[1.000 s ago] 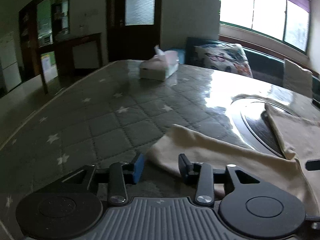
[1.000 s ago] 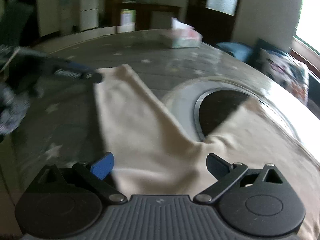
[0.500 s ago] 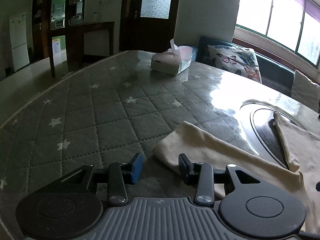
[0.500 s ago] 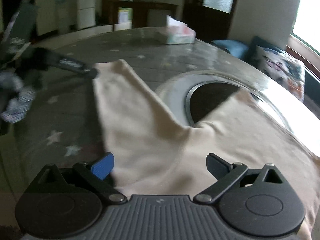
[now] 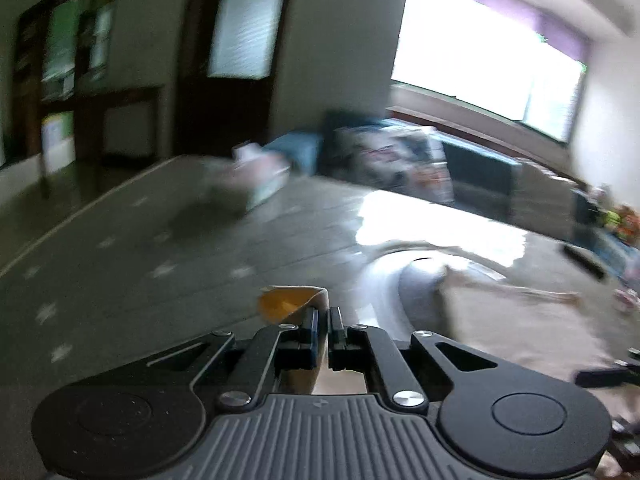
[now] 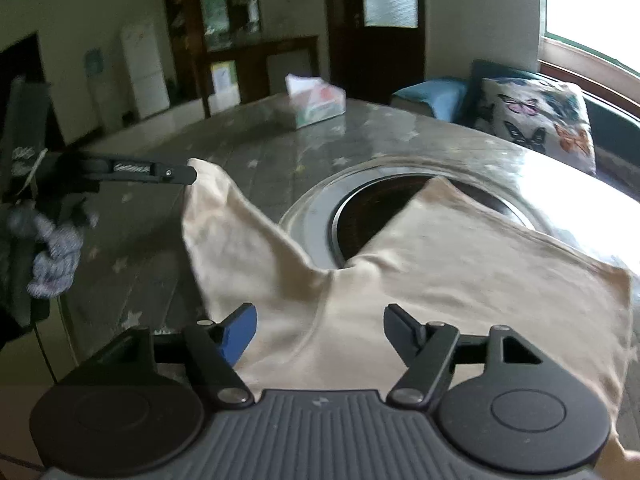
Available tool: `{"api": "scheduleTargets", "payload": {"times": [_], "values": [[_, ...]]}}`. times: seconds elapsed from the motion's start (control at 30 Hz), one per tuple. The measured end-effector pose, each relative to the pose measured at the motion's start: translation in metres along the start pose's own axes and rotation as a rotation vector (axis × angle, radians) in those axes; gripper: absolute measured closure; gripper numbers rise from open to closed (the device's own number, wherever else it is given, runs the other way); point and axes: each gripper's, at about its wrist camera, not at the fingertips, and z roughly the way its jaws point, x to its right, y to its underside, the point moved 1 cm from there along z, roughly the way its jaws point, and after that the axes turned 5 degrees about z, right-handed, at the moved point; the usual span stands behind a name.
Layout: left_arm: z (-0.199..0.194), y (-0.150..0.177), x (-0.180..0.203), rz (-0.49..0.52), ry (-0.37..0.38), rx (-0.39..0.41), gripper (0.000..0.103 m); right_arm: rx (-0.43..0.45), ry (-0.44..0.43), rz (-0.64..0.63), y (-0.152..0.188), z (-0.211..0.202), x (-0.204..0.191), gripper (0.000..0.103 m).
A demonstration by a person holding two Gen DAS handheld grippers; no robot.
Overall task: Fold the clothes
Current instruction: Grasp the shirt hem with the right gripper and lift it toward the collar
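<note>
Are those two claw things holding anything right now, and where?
The left gripper pinches the cream garment at a leg end. The right gripper is closing over the cloth, not yet gripping.

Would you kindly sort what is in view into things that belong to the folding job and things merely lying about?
Job: beige garment; left gripper, shut on its corner; right gripper, closing over it.
Lying about: tissue box; butterfly cushion; round inset in the table.

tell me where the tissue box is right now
In the right wrist view the tissue box sits at the far side of the star-patterned table, upper centre, beyond the cream garment and the round inset.
</note>
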Motion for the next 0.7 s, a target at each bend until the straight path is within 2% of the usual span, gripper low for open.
{"api": "scheduleTargets", "payload": {"times": [0.23,0.37,0.5,0.6,0.7], "values": [[-0.023,-0.006,0.089,0.166,0.246,0.055,0.098,0.069,0.011,0.162,0.003,-0.034,0.047,0.048],[-0.017,0.013,0.14,0.305,0.36,-0.002,0.098,0.091,0.011,0.293,0.012,-0.049,0.079,0.053],[-0.007,0.039,0.174,0.409,0.417,-0.076,0.098,0.073,-0.003,0.405,0.027,-0.051,0.104,0.056],[0.0,0.056,0.189,0.482,0.432,-0.122,0.096,0.055,-0.006,0.43,0.034,-0.045,0.11,0.056],[0.001,0.067,0.192,0.51,0.437,-0.151,0.093,0.034,-0.013,0.446,0.039,-0.037,0.113,0.056]]}}
